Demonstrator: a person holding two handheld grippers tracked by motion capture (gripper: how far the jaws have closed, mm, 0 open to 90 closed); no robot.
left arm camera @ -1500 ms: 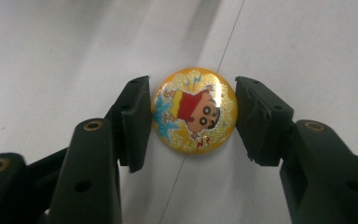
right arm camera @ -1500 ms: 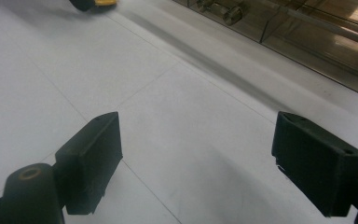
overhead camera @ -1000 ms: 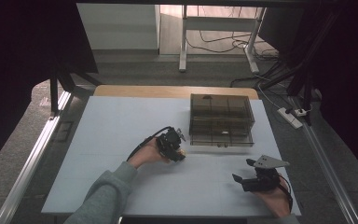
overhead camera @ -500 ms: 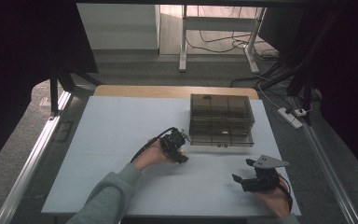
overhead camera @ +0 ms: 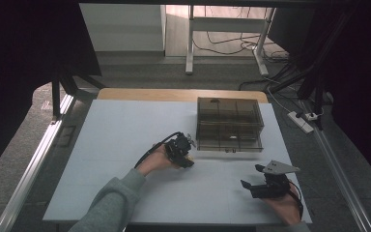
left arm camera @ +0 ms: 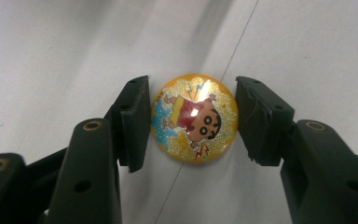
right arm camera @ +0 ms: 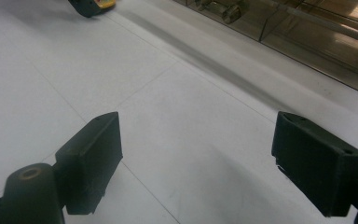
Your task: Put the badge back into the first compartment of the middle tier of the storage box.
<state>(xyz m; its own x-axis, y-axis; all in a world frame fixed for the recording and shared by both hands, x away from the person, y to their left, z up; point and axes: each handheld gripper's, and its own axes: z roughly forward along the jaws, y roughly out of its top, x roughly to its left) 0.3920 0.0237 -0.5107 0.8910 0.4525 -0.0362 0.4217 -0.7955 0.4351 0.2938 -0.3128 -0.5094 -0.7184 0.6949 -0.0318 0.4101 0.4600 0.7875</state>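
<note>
The left gripper [overhead camera: 182, 151] sits near the centre of the white table [overhead camera: 116, 145], held by the person's left hand [overhead camera: 155, 160] with a grey-green sleeve [overhead camera: 111, 205] entering from 7 o'clock. In the left gripper view, its two black jaws bracket a round yellow badge [left arm camera: 194, 118] lying flat on the table surface; the badge carries a glittered cartoon figure. The jaw at 9 o'clock touches or nearly touches the badge rim, while the jaw at 3 o'clock stands just clear of it, so the jaws are narrowed around the badge without a confirmed grip. A transparent compartment box [overhead camera: 229, 124] rests at 2 o'clock from the left gripper, just beside it; its contents are too small to identify. The right gripper [overhead camera: 265, 186] lies at 5 o'clock on the table, held by the right hand [overhead camera: 285, 208], well apart from the badge. In the right gripper view its jaws are spread wide over bare table, holding nothing.
</note>
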